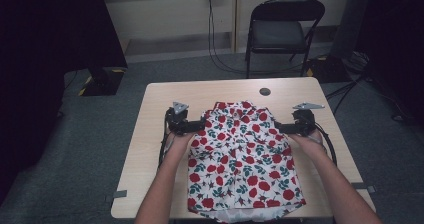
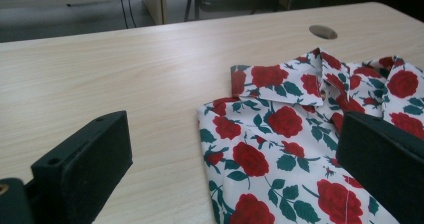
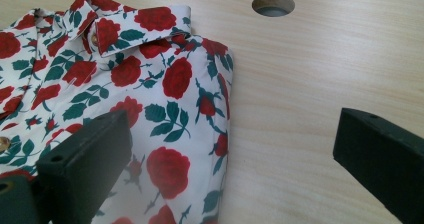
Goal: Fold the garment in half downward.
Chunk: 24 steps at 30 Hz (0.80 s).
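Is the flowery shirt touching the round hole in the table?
Apart. In the right gripper view, bare wood separates the white shirt with red roses from the round hole in the light wooden table.

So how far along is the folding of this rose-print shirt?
Partly done. The shirt lies flat on the table, buttoned, collar at the far end, with both side edges straight as if the sleeves are tucked under. In hand: the left gripper and right gripper sit open at the shoulders, one at each side edge. Probably left: folding it lengthwise, since the hem hangs over the near edge.
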Available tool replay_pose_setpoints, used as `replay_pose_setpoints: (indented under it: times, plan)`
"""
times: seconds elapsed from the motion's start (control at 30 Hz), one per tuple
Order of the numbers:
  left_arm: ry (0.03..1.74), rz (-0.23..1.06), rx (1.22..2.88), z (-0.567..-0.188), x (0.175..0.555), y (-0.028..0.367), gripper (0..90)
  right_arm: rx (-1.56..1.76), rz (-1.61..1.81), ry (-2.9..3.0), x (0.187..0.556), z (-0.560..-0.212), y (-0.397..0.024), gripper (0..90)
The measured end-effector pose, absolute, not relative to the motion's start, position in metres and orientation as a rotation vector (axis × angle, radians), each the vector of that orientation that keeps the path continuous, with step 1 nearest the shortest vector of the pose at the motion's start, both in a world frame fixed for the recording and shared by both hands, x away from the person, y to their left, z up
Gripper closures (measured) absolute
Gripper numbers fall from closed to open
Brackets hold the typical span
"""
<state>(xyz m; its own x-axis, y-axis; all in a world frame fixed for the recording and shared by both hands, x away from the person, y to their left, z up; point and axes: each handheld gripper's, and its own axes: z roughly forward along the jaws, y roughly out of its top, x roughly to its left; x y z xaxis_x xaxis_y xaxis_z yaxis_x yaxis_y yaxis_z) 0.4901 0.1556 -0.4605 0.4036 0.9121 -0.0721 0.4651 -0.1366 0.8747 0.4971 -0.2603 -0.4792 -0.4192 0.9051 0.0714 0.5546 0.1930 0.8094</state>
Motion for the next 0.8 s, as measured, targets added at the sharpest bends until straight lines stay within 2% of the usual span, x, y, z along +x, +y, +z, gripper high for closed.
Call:
replay_pose_setpoints:
  times: [0.5,0.8]
  plan:
    - [1.188,0.559,1.825,-0.458,0.512,0.152,2.0,1.405,1.084,2.088,0.519,-0.476,-0.253,1.7]
    - [1.197,0.587,1.884,-0.463,0.525,0.147,0.8,1.480,1.039,2.114,0.537,-0.473,-0.241,1.7]
